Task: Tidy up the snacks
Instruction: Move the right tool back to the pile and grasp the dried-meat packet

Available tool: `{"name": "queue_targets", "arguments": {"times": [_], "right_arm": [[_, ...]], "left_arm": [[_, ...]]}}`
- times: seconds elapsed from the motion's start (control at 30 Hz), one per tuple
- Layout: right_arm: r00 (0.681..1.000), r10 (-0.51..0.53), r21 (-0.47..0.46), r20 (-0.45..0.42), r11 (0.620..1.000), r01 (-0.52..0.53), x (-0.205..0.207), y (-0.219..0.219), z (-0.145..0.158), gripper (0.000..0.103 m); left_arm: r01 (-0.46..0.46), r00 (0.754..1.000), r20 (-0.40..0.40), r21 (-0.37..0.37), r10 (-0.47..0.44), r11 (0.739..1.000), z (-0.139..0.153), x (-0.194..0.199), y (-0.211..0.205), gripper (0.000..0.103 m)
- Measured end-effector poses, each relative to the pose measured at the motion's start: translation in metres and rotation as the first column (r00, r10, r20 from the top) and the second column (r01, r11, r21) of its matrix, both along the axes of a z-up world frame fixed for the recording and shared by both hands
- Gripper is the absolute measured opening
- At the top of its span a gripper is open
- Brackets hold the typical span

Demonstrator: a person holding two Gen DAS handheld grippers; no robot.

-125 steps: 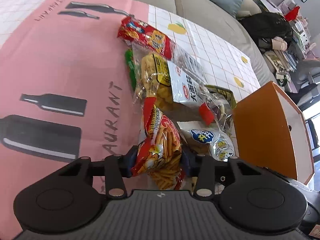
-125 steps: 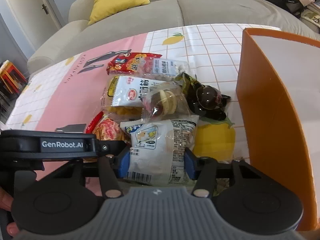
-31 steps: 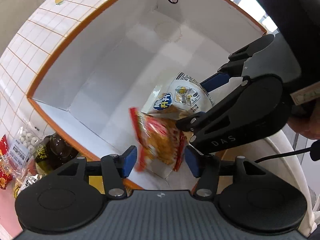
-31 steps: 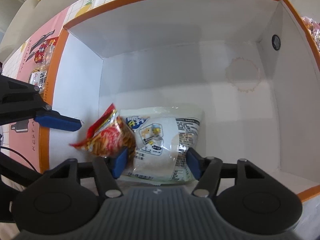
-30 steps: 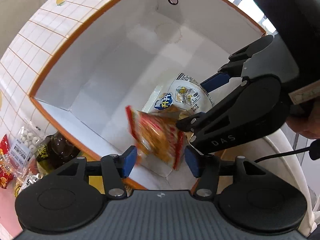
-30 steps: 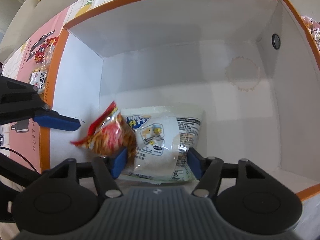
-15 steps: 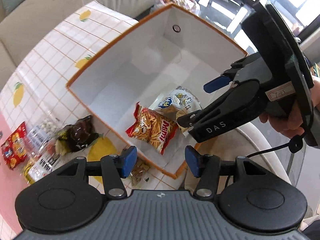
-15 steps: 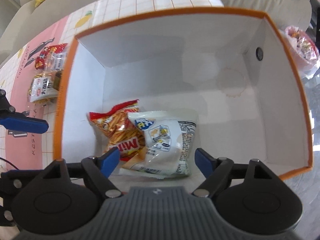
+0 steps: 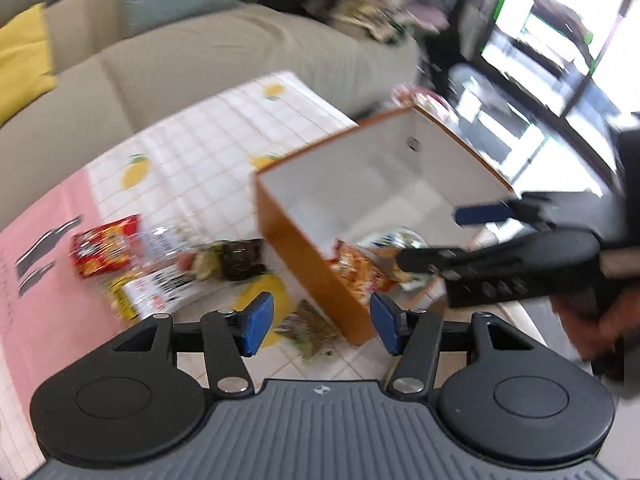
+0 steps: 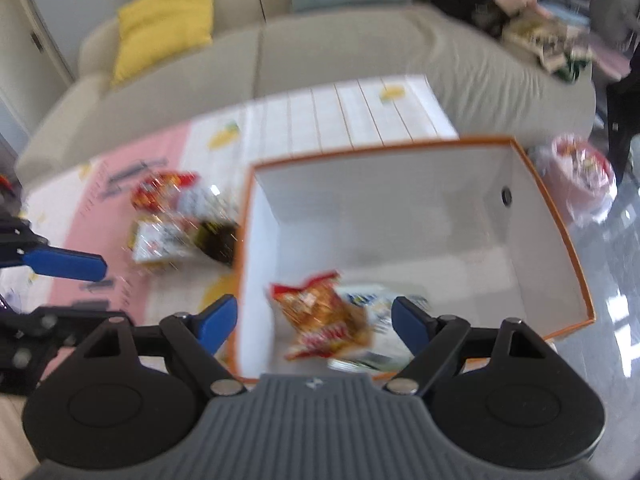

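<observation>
Both views are motion-blurred; fine print on the packages cannot be read.

Left tool (image 9: 322,324): released, blue pads spread wide, nothing between them. It hangs above the bench (image 9: 208,148), over the near corner of the orange box (image 9: 304,256). Ahead and to the left of this tool, a cluster of snacks lies on the bench cloth: a red packet (image 9: 106,250) farthest left, then a clear yellow-and-white packet (image 9: 156,292), then a dark packet (image 9: 242,260) just beside the box's outer wall. A small brown packet (image 9: 306,328) lies on the bench directly between the tool's pads in the view, close to the box corner.

Right tool (image 10: 314,320): released, pads spread wide, empty. It hangs above the near edge of the box. Directly ahead of it, on the white box floor, an orange-red stick-snack bag (image 10: 324,316) lies partly over a white bag with blue print (image 10: 378,312); the two touch. The rest of the box floor shows white.

A beige sofa (image 10: 328,56) stands beyond the bench, with a yellow cushion (image 10: 164,20) on its left part. To the right of the box, a clear bag with red contents (image 10: 582,178) rests on the floor.
</observation>
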State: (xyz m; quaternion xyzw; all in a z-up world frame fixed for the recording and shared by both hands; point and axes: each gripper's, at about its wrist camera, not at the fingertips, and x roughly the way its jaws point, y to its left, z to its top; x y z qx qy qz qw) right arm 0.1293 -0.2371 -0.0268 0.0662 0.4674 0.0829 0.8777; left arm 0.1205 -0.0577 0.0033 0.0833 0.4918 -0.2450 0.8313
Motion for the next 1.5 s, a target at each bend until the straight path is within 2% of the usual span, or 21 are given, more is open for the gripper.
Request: {"name": "queue_targets", "arguments": {"times": [0.17,0.23,0.37,0.5,0.63,0.8,0.93,1.17,1.3,1.43,1.5], "right_arm": [[0.991,-0.006,-0.001,0.135,1.0,0.006,-0.032,0.036,0.005,0.08],[0.982,-0.001,-0.026,0.187,1.0,0.006,-0.046,0.054,0.004,0.075],[0.96,0.042,-0.11,0.278,0.994,-0.012,-0.068,0.091,-0.002,0.069],[0.944,0.096,-0.177,0.317,0.983,-0.041,-0.079,0.115,-0.016,0.063],[0.944,0.16,-0.268,0.287,0.96,-0.081,-0.079,0.138,-0.042,0.055],[0.948,0.223,-0.38,0.225,0.917,-0.125,-0.071,0.159,-0.073,0.053],[0.961,0.229,-0.442,0.155,0.886,-0.14,-0.055,0.168,-0.096,0.052],[0.962,0.259,-0.572,0.084,0.803,-0.166,-0.033,0.187,-0.131,0.052],[0.965,0.259,-0.602,0.047,0.778,-0.18,-0.025,0.191,-0.144,0.052],[0.964,0.265,-0.603,0.02,0.772,-0.199,-0.02,0.192,-0.153,0.051],[0.966,0.26,-0.606,0.006,0.769,-0.204,-0.017,0.191,-0.158,0.047]], "left_arm": [[-0.141,0.989,0.041,-0.042,0.143,0.989,-0.003,-0.015,0.044,0.066],[-0.174,0.983,0.042,-0.049,0.176,0.983,-0.005,-0.02,0.059,0.066],[-0.237,0.97,0.043,-0.038,0.238,0.971,-0.015,-0.032,0.085,0.066],[-0.274,0.961,0.035,-0.04,0.276,0.961,-0.031,-0.041,0.102,0.065],[-0.281,0.959,0.026,-0.037,0.282,0.959,-0.045,-0.05,0.112,0.065],[-0.268,0.963,0.013,0.002,0.268,0.963,-0.067,-0.05,0.113,0.065],[-0.28,0.96,-0.017,-0.006,0.28,0.96,-0.081,-0.04,0.117,0.065],[-0.268,0.963,-0.036,0.015,0.268,0.963,-0.099,-0.026,0.12,0.065],[-0.281,0.958,-0.052,0.01,0.281,0.96,-0.112,-0.019,0.128,0.065],[-0.288,0.956,-0.055,0.003,0.287,0.958,-0.124,-0.013,0.133,0.065],[-0.293,0.955,-0.05,0.0,0.293,0.956,-0.127,-0.01,0.134,0.065]]}}
